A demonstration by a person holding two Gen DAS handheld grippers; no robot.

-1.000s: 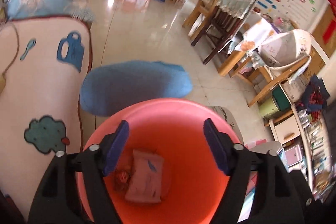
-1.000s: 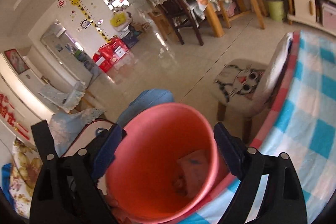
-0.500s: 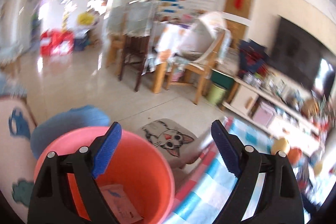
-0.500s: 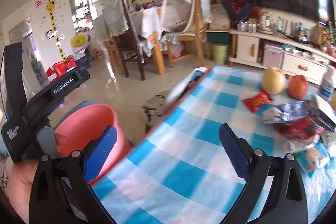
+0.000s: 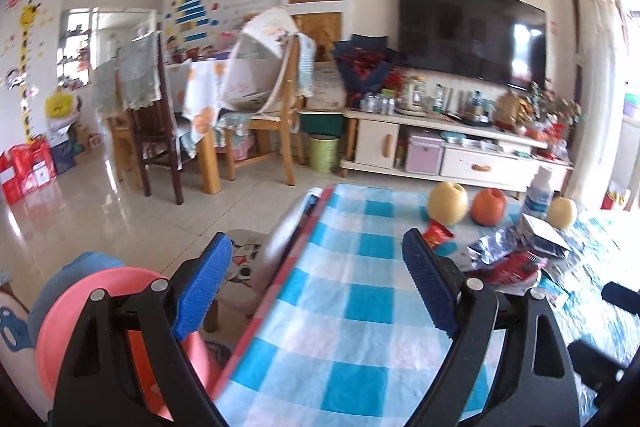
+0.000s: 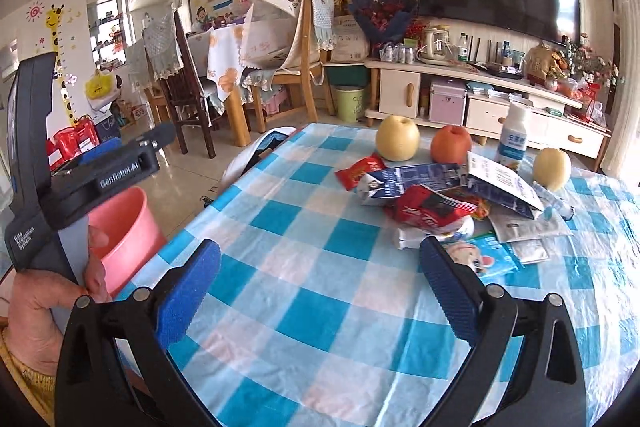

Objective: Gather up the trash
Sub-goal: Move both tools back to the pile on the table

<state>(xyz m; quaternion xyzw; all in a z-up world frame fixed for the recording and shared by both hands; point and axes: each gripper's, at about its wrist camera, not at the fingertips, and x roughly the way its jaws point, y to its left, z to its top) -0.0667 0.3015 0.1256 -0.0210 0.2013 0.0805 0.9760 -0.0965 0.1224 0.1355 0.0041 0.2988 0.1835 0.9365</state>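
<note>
A heap of wrappers [image 6: 436, 205] lies on the blue-checked tablecloth [image 6: 320, 287]: a red packet, silver-blue foil, white paper and a light blue pack [image 6: 482, 259]. The same heap [image 5: 508, 259] shows at the right of the left wrist view. A pink bin [image 6: 120, 227] stands on the floor off the table's left edge, also seen as the pink bin [image 5: 80, 323] low left. My right gripper [image 6: 320, 295] is open above the cloth, short of the heap. My left gripper [image 5: 316, 287] is open over the table's left edge with nothing between its fingers.
Two yellow pears [image 6: 398, 139], an orange fruit [image 6: 451, 143] and a white bottle [image 6: 514, 137] stand behind the heap. A person's hand [image 6: 44, 303] holds the left tool. A cat-print stool [image 5: 244, 267] sits by the bin. Chairs and a TV cabinet [image 6: 480, 95] lie beyond.
Both grippers have swung up and right, away from above the pink bin toward the table. The wrapper heap has come into both views and sits closer now.
</note>
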